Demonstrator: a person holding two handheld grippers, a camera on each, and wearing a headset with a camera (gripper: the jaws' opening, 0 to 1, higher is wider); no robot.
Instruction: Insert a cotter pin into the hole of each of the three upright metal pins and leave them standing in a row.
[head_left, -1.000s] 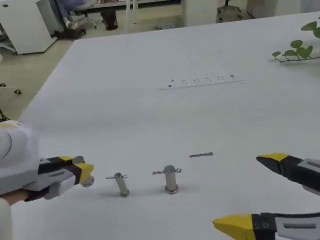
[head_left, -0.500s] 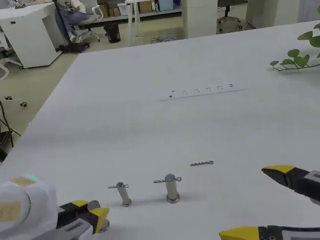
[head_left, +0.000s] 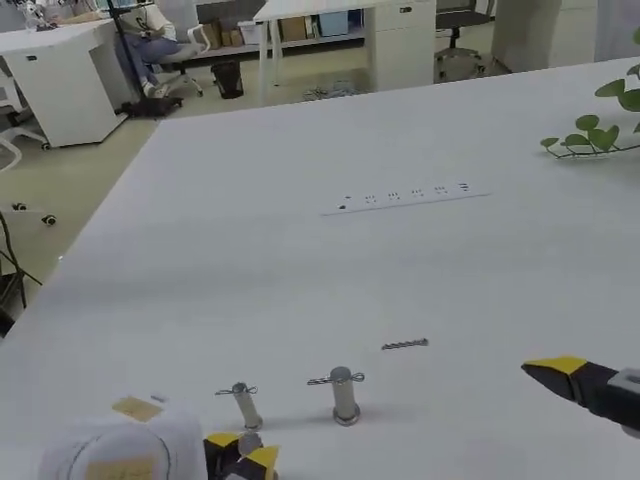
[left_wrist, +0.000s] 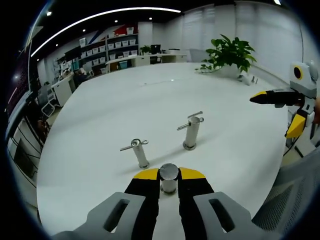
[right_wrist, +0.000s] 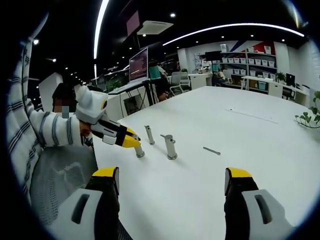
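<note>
While the left tool (left_wrist: 169, 178) clamps an upright metal pin (left_wrist: 169, 172), the right tool (right_wrist: 171, 174) gapes.

Cut off by head view's bottom edge: left gripper (head_left: 242, 452). Hidden between its jaws: lower part of third metal pin (left_wrist: 169, 176). Cut off at right edge: right gripper (head_left: 580, 380), one jaw seen. Too small for detail: loose cotter pin (head_left: 404, 345).

Left gripper (head_left: 243, 455) clamped, right gripper (right_wrist: 172, 173) wide open.
Left held low and close to the body, jaws closed on a pin (left_wrist: 169, 174) — striped sleeve (right_wrist: 45, 131) behind it. Right held well apart on the other side, jaws spread wide, nothing between them — yellow tips aimed inward.
</note>
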